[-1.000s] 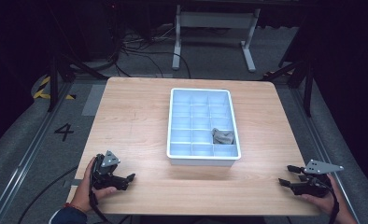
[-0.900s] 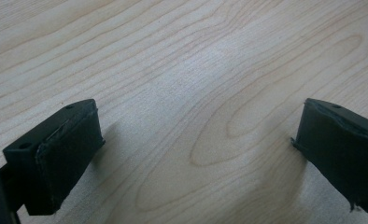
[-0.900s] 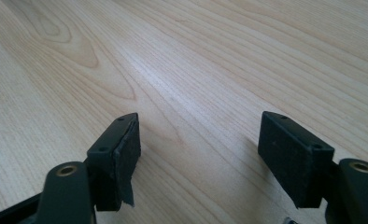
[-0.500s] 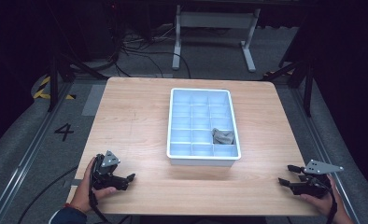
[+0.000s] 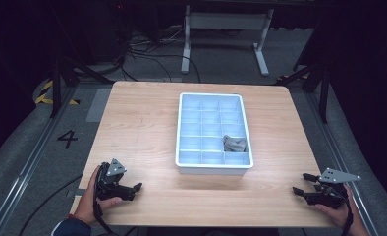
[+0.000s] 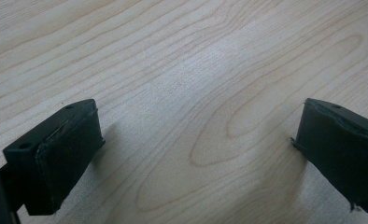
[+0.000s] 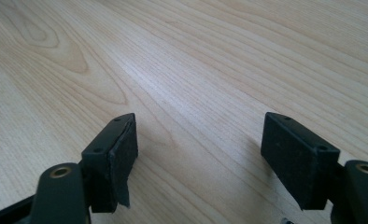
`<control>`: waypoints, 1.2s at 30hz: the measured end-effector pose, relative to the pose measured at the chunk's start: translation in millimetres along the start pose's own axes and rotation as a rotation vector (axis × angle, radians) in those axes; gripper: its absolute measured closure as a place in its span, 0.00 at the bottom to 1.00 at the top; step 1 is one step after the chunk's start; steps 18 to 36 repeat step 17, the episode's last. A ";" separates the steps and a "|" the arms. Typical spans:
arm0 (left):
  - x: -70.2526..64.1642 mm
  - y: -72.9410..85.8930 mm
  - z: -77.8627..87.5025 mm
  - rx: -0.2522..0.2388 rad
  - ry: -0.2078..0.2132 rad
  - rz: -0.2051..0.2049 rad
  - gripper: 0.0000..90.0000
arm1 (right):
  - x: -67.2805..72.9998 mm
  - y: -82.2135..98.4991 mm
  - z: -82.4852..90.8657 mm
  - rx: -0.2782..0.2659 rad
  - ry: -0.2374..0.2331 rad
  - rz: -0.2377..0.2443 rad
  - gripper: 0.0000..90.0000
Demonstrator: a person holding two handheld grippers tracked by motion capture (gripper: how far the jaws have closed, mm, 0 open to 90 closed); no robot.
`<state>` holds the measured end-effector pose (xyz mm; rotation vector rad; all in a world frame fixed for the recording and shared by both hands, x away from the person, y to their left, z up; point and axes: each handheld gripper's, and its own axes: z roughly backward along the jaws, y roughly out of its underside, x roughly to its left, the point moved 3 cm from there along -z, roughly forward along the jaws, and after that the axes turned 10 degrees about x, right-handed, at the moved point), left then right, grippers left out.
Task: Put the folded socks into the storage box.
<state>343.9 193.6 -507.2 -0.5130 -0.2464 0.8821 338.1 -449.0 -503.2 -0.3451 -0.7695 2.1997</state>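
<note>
Both grippers sit low on the table (image 5: 142,128), left gripper (image 5: 132,189) bottom left, right gripper (image 5: 299,189) bottom right, jaws spread, holding nothing. Tray (image 5: 181,132) mid-frame between them; the high view shows a grey lump (image 5: 234,143) inside.

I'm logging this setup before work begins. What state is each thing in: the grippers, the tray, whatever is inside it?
Left gripper: open, empty, low on the table's near left corner.
Right gripper: open, empty, low at the near right edge.
Compartment tray: upright, mid-table, untouched.
Grey crumpled item: lying in a right-column compartment, second row from the near end.
Table: bare wood around the tray.
</note>
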 end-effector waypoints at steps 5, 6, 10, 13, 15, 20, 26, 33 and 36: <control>0.3 -0.1 0.1 0.001 -0.002 -0.004 0.01 | 0.0 0.0 0.0 0.000 0.000 0.000 0.31; 0.1 0.0 0.0 0.000 -0.001 -0.001 0.01 | 0.0 0.0 0.0 0.000 0.000 0.001 0.31; 0.2 -0.1 0.1 0.001 -0.001 -0.003 0.01 | 0.0 0.0 0.0 0.000 0.000 -0.001 0.31; 0.1 0.0 0.0 0.000 0.000 0.000 0.01 | 0.0 0.0 0.0 0.000 0.000 0.000 0.31; 0.3 -0.1 0.1 0.001 -0.002 -0.003 0.01 | 0.0 0.0 0.0 0.000 0.000 0.000 0.31; 0.1 -0.1 0.0 0.000 -0.001 -0.001 0.01 | 0.0 0.0 0.0 0.000 0.000 0.000 0.31; 0.1 -0.1 0.0 0.000 -0.001 -0.001 0.01 | 0.0 0.0 0.0 0.000 0.000 0.000 0.31; 0.1 -0.1 0.0 0.000 -0.001 -0.001 0.01 | 0.0 0.0 0.0 0.000 0.000 0.000 0.31; 0.1 -0.1 0.0 0.000 -0.001 -0.001 0.01 | 0.0 0.0 0.0 0.000 0.000 0.000 0.31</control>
